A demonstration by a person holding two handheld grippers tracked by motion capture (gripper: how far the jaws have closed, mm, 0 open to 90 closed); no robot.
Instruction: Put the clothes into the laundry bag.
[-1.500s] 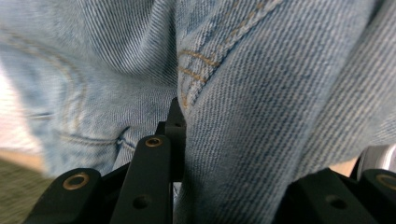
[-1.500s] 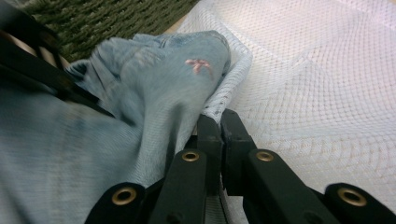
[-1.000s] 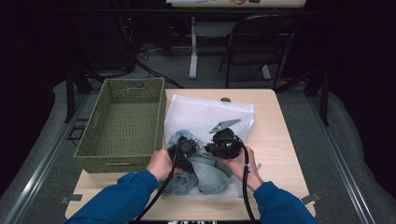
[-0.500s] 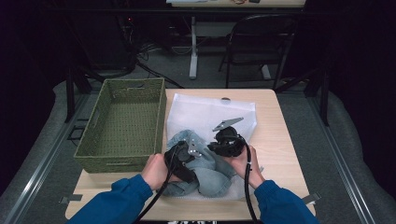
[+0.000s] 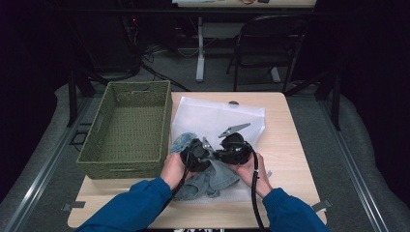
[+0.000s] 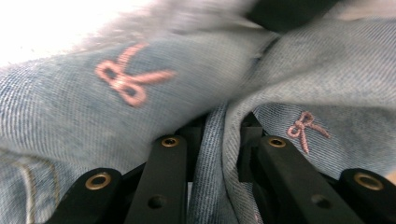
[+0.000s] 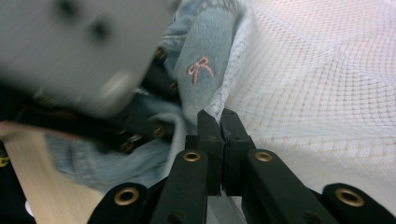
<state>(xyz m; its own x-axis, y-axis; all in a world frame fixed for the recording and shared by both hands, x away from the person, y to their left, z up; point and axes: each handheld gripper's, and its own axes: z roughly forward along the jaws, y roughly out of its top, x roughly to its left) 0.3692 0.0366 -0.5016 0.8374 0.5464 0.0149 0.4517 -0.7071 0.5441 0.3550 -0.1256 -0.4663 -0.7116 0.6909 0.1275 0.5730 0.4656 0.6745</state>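
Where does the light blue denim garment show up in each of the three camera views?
High view: the denim garment lies low in the middle, on the white mesh bag, under both grippers.
Left gripper view: it covers most of the picture, and a fold runs down between the black jaws.
Right gripper view: upper middle, its edge pinched between the jaws.
Shared landmark: the pink embroidered bows.

left hand-held gripper (image 5: pixel 197 153) jaws just closing onto denim garment (image 5: pixel 215 176), shifted right
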